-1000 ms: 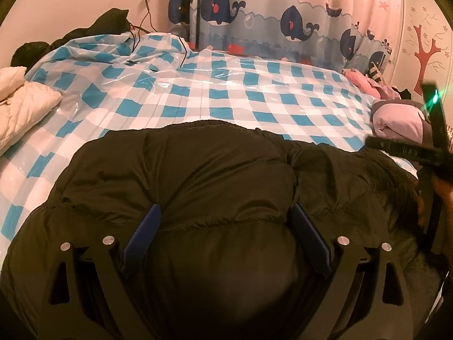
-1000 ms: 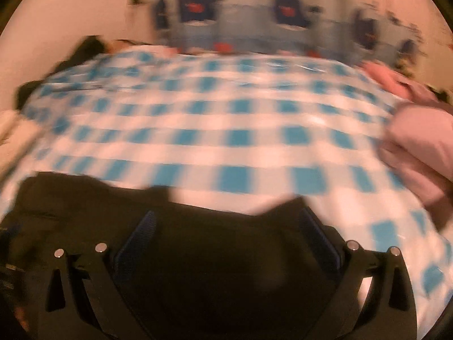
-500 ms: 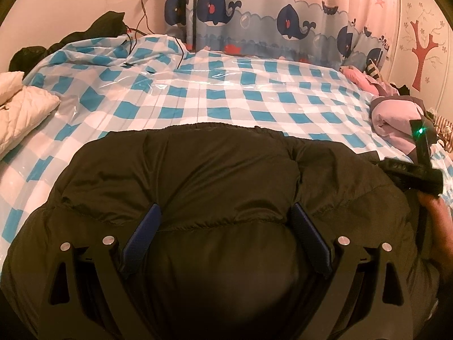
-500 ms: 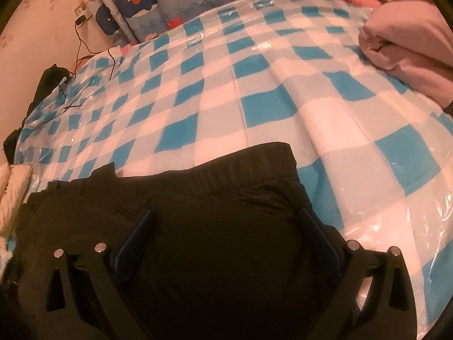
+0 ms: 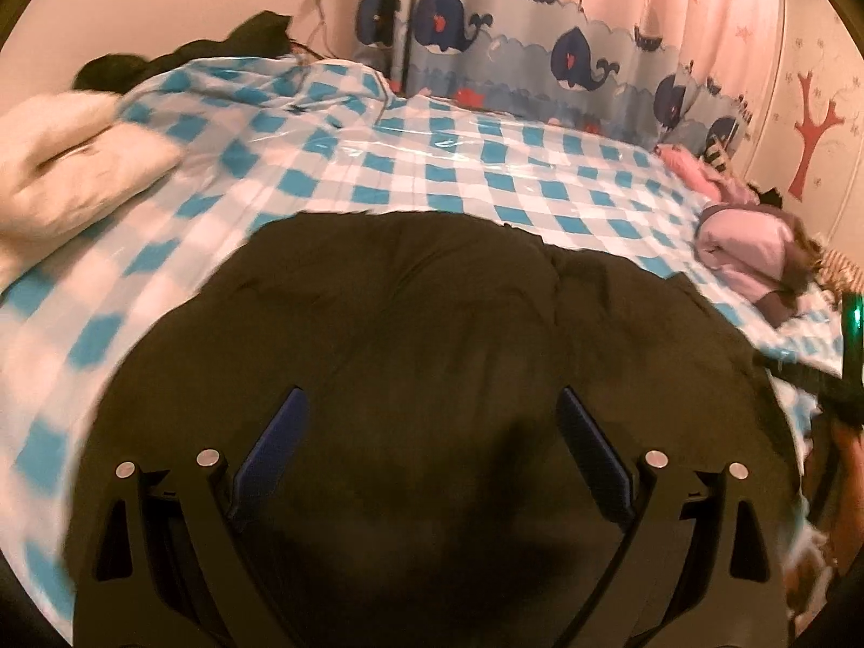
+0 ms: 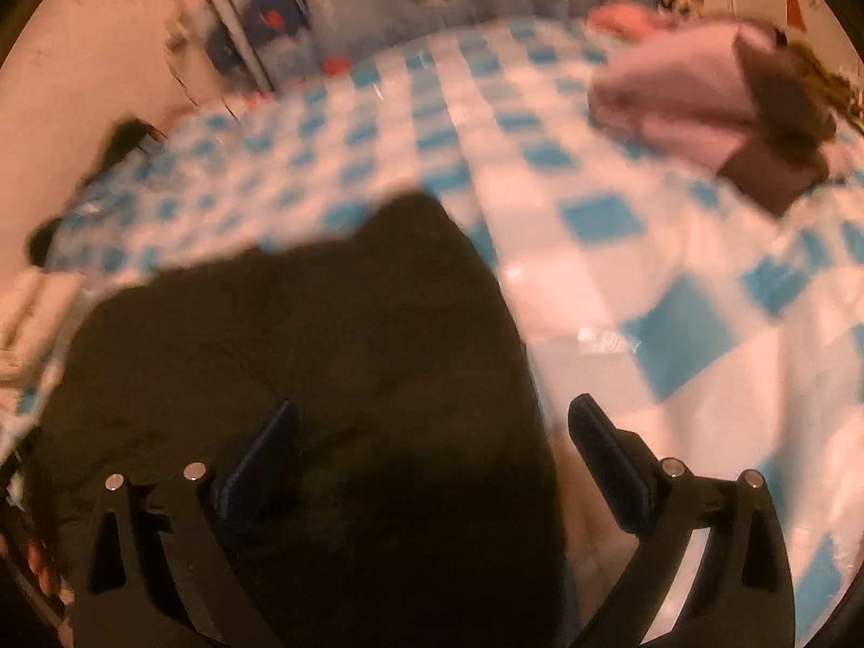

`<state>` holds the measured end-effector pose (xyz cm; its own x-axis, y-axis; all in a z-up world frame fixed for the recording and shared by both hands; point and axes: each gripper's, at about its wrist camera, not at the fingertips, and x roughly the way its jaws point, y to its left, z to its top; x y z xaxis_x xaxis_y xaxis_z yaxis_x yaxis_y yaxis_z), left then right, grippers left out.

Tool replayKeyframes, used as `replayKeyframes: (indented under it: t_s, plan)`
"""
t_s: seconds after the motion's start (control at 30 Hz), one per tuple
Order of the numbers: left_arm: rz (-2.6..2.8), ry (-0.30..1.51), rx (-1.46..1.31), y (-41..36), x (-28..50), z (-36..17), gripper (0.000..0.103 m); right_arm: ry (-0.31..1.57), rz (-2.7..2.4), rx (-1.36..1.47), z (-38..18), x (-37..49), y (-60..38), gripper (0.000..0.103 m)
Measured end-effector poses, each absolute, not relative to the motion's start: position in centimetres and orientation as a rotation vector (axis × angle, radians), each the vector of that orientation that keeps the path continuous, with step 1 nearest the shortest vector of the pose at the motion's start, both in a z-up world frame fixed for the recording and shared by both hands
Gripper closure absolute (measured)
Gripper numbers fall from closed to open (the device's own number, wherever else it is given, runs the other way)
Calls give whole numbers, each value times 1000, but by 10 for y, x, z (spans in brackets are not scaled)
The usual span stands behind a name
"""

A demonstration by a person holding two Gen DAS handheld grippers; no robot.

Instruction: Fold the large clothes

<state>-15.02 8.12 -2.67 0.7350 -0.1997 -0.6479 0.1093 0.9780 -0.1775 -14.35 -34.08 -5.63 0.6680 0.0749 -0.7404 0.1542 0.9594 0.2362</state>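
A large dark puffy jacket (image 5: pixel 421 335) lies spread on the blue-and-white checked bed cover (image 5: pixel 486 173). My left gripper (image 5: pixel 432 448) is open just above the jacket's near part, its blue-padded fingers wide apart. The right gripper's body shows at the right edge of the left wrist view (image 5: pixel 842 394). In the blurred right wrist view the jacket (image 6: pixel 302 335) fills the lower left. My right gripper (image 6: pixel 432 448) is open over the jacket's right edge, its right finger (image 6: pixel 605 443) over the bed cover (image 6: pixel 675 324).
A white padded garment (image 5: pixel 70 162) lies at the left. Folded pink and brown clothes (image 5: pixel 756 248) sit at the right and show in the right wrist view (image 6: pixel 702 102). Dark clothing (image 5: pixel 216 48) and a whale-print curtain (image 5: pixel 540 43) stand at the far wall.
Both cameras have shifted and blurred. The right gripper has swung right, so the jacket's edge now lies between its fingers. The left gripper has drifted slightly, still open over the jacket.
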Motion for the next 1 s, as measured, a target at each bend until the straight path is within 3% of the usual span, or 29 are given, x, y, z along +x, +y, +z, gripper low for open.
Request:
replayKeyframes:
  t_s: [0.1, 0.3, 0.7, 0.8, 1.0]
  plan:
    - [-117, 708, -236, 128, -194, -16, 14, 810, 41, 275, -26, -171, -327, 7]
    - [-4, 803, -723, 231, -238, -40, 14, 900, 338, 348, -14, -227, -271, 7]
    - [-48, 935, -927, 216, -244, -96, 14, 1191, 660, 378, -79, -265, -75, 7]
    - [-43, 953, -911, 213, -239, -102, 14, 1134, 602, 443, -84, -249, -71, 7]
    - [-101, 962, -911, 200, -231, -105, 14, 903, 611, 632, -35, -240, -99, 7]
